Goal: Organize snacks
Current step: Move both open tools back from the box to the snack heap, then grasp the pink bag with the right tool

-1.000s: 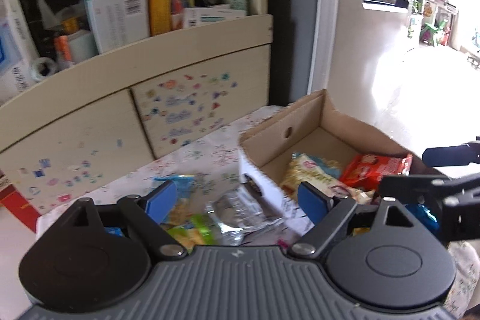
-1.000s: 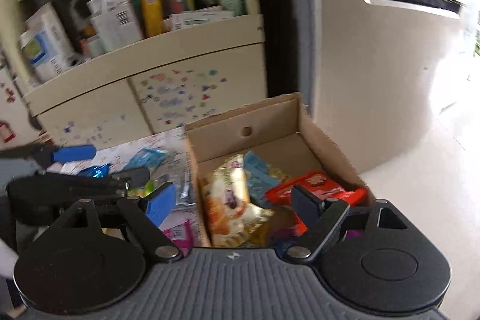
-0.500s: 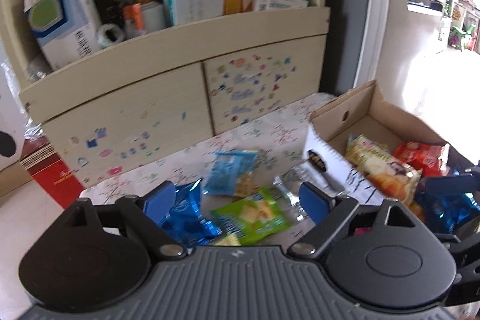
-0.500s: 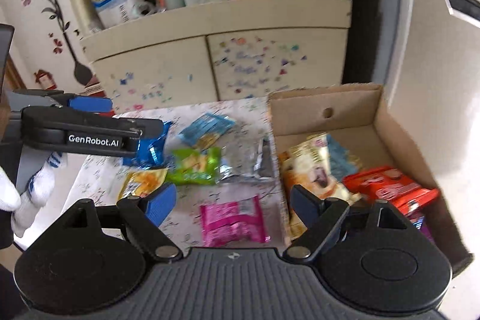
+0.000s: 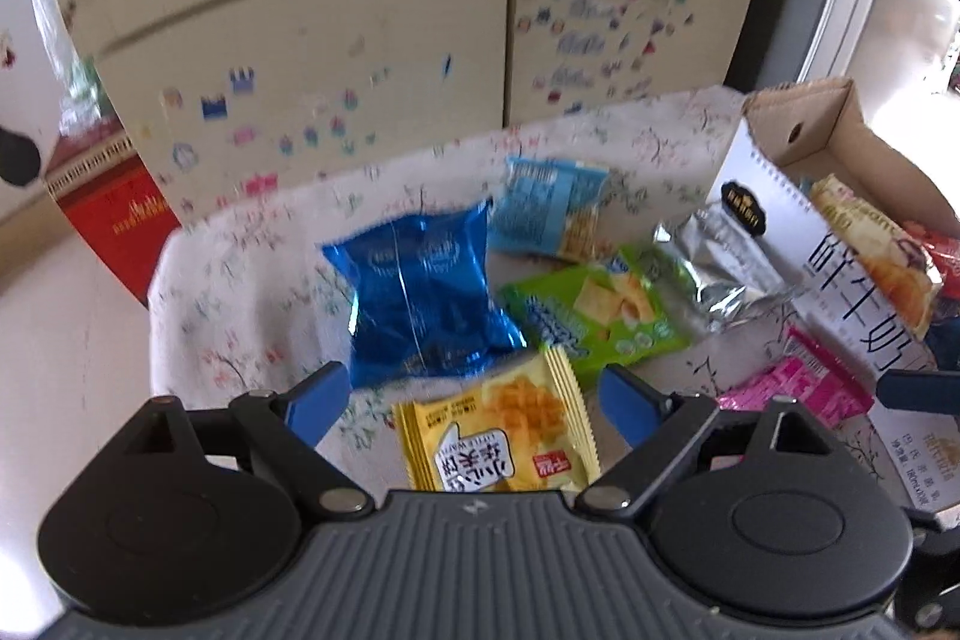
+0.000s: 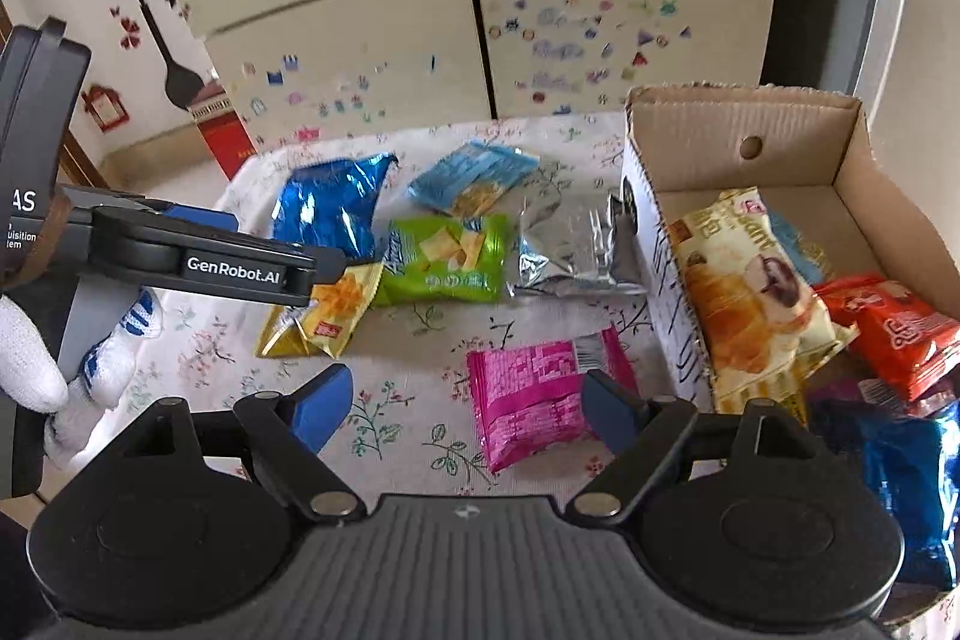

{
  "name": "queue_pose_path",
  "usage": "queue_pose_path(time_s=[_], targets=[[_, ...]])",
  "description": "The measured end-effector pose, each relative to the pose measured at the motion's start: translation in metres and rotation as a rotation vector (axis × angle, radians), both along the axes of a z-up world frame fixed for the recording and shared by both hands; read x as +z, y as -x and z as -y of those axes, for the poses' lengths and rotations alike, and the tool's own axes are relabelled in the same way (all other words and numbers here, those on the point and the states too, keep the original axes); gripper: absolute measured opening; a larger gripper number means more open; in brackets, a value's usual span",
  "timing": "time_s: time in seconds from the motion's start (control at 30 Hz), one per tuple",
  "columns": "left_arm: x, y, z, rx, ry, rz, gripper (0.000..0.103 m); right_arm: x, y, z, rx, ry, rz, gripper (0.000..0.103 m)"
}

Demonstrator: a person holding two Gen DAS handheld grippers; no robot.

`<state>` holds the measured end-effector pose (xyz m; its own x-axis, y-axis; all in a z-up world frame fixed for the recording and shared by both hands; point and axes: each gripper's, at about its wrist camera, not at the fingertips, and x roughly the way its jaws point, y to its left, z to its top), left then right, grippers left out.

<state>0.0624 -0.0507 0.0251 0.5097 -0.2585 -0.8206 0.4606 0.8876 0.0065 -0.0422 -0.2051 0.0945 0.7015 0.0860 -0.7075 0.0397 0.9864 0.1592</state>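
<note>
Several snack packets lie on the floral tablecloth (image 6: 408, 424): a yellow wafer packet (image 5: 498, 436), a dark blue packet (image 5: 420, 298), a green packet (image 5: 594, 316), a light blue packet (image 5: 549, 208), a silver packet (image 6: 570, 244) and a pink packet (image 6: 534, 400). A cardboard box (image 6: 744, 142) at the right holds a croissant packet (image 6: 750, 304), a red packet (image 6: 888, 328) and a blue packet (image 6: 906, 484). My left gripper (image 5: 474, 400) is open above the yellow packet. My right gripper (image 6: 465, 400) is open over the pink packet.
A cream cabinet (image 6: 480, 22) with stickers on its doors stands behind the table. Its shelf holds cartons and bottles. A red box (image 5: 114, 226) stands on the floor at the left. The table's left edge (image 5: 159, 316) drops to the floor.
Both grippers have swung left and tilted down, from the box to the loose packets on the cloth. Both have stayed open and empty.
</note>
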Motion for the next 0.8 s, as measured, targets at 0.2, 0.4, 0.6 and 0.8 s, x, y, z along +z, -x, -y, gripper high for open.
queue_pose_path(time_s=[0.2, 0.4, 0.6, 0.8], targets=[[-0.019, -0.004, 0.009, -0.017, 0.01, -0.033, 0.09, -0.015, -0.013, -0.004, -0.049, 0.078, -0.04, 0.088], [-0.036, -0.011, 0.012, 0.001, -0.006, -0.057, 0.089, -0.032, -0.024, -0.005, -0.074, 0.124, -0.096, 0.088], [-0.043, -0.011, -0.001, 0.006, -0.025, -0.057, 0.082, -0.036, -0.028, -0.015, -0.004, 0.105, -0.123, 0.093], [-0.04, -0.002, -0.017, -0.042, -0.039, -0.076, 0.076, -0.038, -0.024, -0.022, 0.104, -0.037, -0.161, 0.093]])
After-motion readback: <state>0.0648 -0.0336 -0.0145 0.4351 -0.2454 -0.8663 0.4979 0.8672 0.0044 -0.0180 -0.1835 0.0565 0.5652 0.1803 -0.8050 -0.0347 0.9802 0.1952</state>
